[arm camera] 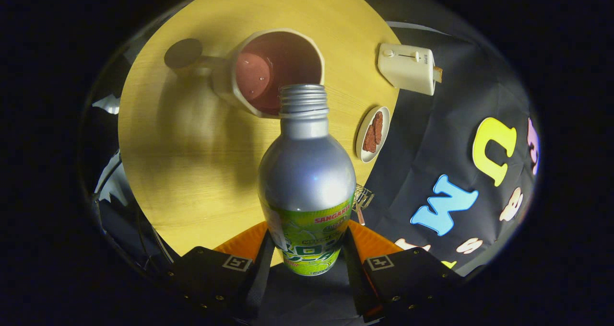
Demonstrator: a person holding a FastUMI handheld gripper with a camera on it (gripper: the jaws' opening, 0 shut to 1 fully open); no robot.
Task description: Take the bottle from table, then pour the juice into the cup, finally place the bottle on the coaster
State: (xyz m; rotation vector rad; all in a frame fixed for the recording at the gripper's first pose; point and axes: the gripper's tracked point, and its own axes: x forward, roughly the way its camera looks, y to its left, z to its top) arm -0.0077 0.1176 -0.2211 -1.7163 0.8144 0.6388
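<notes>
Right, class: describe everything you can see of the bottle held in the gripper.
The bottle is silvery metal with a rounded shoulder, a narrow threaded neck and no cap on. A green printed label wraps its lower body. The gripper clamps it at the label, a finger on each side. It is tipped forward, its open mouth just over the rim of the cup, which holds reddish juice, above the wooden table.

I hold the silver bottle (307, 172) with the green label between my gripper (307, 254) fingers at the lower middle of the frame, cap off, its threaded mouth just over the cup's near rim. The pale cup (268, 69), upper middle, holds reddish juice, and the dark round coaster (183, 52) lies beside it at upper left.
</notes>
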